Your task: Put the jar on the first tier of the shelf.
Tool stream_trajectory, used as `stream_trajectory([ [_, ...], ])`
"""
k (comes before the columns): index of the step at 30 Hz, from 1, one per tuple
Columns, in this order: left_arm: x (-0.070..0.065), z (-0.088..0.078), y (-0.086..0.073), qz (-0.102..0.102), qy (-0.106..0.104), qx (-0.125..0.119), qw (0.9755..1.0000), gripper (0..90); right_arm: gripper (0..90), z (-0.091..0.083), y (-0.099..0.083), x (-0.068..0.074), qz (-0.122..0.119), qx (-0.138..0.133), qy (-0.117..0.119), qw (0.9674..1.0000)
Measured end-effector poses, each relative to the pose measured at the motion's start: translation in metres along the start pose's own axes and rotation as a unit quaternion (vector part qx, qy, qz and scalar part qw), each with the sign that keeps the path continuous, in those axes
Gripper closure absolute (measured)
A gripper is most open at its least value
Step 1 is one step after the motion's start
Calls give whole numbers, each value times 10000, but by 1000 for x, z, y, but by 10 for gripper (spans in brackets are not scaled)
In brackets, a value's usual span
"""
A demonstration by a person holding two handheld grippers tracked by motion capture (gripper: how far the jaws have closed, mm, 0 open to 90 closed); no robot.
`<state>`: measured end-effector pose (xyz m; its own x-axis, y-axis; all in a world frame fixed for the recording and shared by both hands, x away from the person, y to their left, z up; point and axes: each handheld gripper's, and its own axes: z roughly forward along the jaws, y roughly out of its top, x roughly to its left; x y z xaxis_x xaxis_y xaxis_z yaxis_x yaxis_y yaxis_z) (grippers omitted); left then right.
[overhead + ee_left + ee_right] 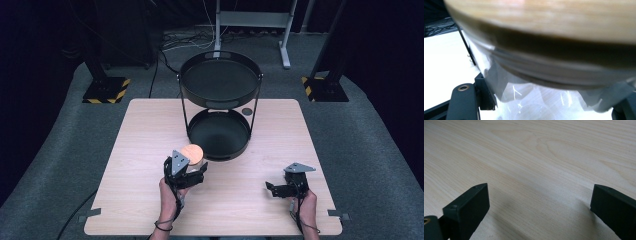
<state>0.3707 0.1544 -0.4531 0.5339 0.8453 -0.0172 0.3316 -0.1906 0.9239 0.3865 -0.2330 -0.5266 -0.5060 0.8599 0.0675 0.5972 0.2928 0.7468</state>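
Note:
A clear glass jar with a round wooden lid point(192, 151) stands on the wooden table point(135, 195), just in front of the lower tray's left rim. My left gripper point(188, 166) is shut on the jar's glass body. Seen up close in the left gripper view, the wooden lid point(544, 17) sits above the glass point(534, 102), with a black finger point(464, 102) against the jar's side. My right gripper point(272, 189) rests low over the table at the front right. It is open, and bare wood lies between its jaws point(539, 205).
A black two-tier stand sits at the middle back of the table, with an upper round tray point(220, 103) and a lower round tray point(245, 142), both without contents. A small dark disc point(246, 111) lies beside the stand. Grey carpet surrounds the table.

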Motion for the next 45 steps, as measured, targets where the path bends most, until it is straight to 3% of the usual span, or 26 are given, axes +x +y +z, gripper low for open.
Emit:
stream_trajectory([
  [25, 2, 14, 17, 48, -91, -54, 9999, 258, 16, 0, 0, 0, 16, 9, -25, 10000],
  [45, 9, 26, 39, 74, -169, -88, 9998, 258, 17, 1, 0, 1, -12, 53, -59, 10000],
])
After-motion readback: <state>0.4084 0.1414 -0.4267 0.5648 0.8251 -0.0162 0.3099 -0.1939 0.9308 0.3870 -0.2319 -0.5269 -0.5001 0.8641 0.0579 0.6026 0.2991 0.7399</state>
